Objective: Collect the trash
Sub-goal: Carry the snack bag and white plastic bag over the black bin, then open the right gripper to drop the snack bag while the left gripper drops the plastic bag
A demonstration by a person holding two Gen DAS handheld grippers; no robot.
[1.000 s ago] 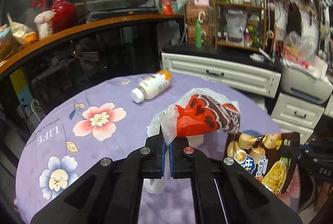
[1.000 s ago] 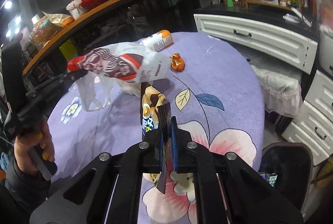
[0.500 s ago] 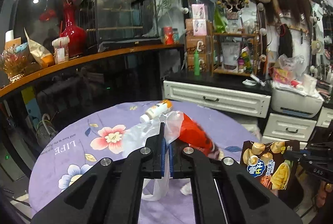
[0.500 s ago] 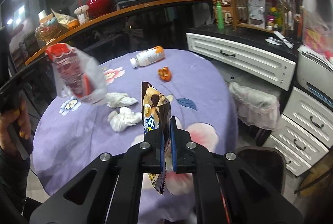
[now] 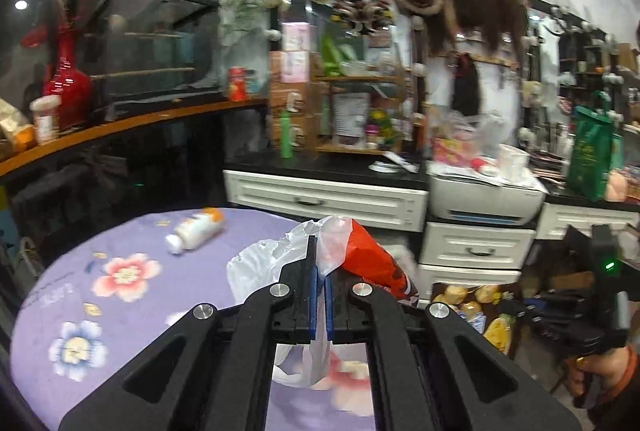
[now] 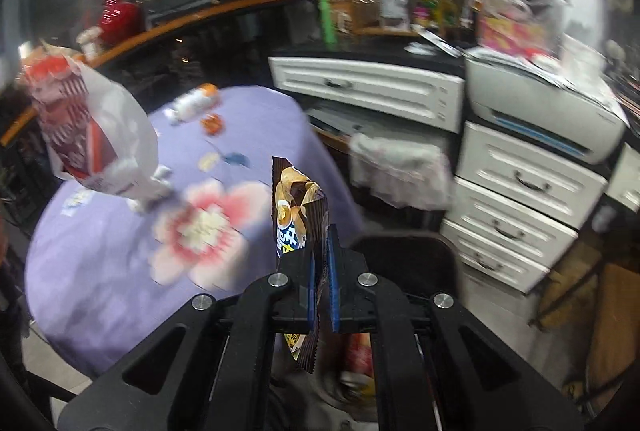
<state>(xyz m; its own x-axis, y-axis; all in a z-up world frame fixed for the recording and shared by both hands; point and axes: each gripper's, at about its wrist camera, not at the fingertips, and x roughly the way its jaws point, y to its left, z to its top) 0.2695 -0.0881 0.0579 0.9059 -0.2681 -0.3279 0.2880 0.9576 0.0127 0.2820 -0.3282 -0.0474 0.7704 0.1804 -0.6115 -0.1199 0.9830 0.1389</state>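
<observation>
Left hand-held gripper (image 5: pixel 319 295) clenched on thin translucent white plastic bag (image 5: pixel 256 267), red-and-brown snack wrapper (image 5: pixel 370 263) inside; bag hangs above round purple floral-cloth surface (image 5: pixel 100 295). Right hand-held gripper (image 6: pixel 321 283) clamped on brown-and-yellow crinkled snack packet (image 6: pixel 298 207), held upright off surface edge, over black bin (image 6: pixel 404 251) below. White plastic bottle with orange cap (image 6: pixel 194 101) lies on its side at far edge of surface, small orange crumpled wrapper (image 6: pixel 212 123) just beside it. Views blurred.
</observation>
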